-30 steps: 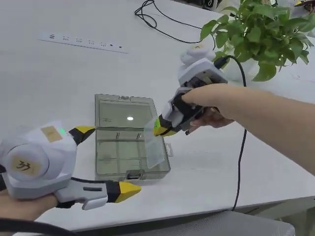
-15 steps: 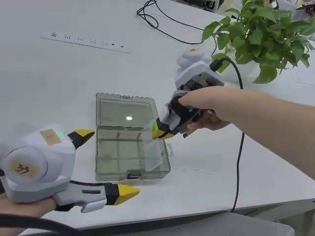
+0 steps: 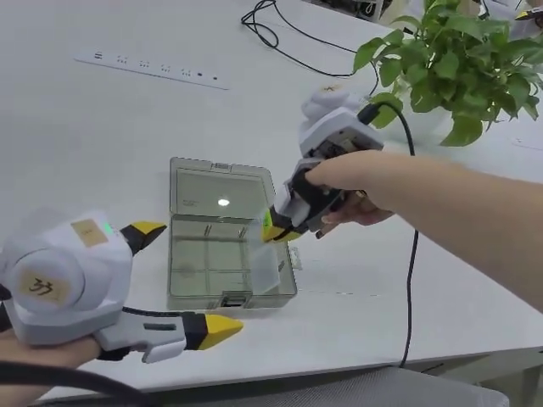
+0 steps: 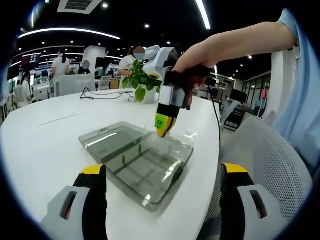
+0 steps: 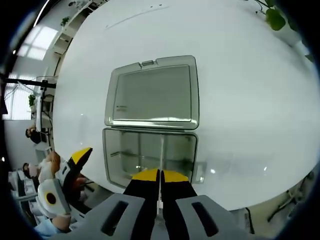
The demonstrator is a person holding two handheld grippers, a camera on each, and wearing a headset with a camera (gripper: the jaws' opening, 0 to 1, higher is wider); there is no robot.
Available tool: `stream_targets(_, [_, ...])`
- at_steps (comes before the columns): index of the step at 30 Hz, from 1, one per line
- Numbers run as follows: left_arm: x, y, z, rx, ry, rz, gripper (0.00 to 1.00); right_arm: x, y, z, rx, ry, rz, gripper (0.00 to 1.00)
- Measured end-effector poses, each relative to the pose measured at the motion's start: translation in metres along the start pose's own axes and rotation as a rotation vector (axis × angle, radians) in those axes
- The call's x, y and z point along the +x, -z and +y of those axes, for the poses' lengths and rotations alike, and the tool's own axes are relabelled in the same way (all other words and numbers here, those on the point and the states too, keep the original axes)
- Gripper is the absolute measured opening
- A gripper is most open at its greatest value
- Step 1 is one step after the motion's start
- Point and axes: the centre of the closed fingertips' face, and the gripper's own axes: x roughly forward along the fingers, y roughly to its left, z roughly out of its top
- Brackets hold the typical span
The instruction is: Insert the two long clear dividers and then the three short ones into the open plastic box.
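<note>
my left tool (image 3: 181,278) hangs open and empty, just in front of the open box (image 3: 172,263) on the desk (image 3: 102,127). my right tool (image 3: 273,227) is clenched on a clear divider (image 3: 268,256), held over the box's right end.

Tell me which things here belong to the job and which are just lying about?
In the job: open plastic box; clear divider; right claw, shut on the divider over the box.
Just lying about: potted plant; power strip.

White table (image 3: 93,136): plastic box (image 3: 175,254), power strip (image 3: 153,69)
</note>
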Motion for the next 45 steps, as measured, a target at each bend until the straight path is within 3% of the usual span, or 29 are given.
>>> stream_targets(10, [0.0,0.0,-0.001,-0.009,-0.001,-0.001,0.96,0.002,0.002,0.002,-0.01,0.008,0.006,0.02])
stream_targets(17, [-0.001,0.001,-0.001,-0.011,-0.001,0.002,0.96,0.007,-0.007,-0.005,-0.005,0.012,0.01,0.02])
stream_targets(29, [-0.002,0.003,-0.002,-0.018,0.001,0.004,0.95,0.008,-0.009,-0.005,-0.016,0.021,0.012,0.02])
stream_targets(36, [-0.001,0.003,-0.003,-0.019,0.005,0.005,0.94,0.007,-0.002,0.0,-0.014,0.023,0.016,0.02])
stream_targets(45, [0.0,0.003,-0.003,-0.02,0.007,0.002,0.94,0.011,0.001,0.008,-0.097,0.081,0.042,0.02])
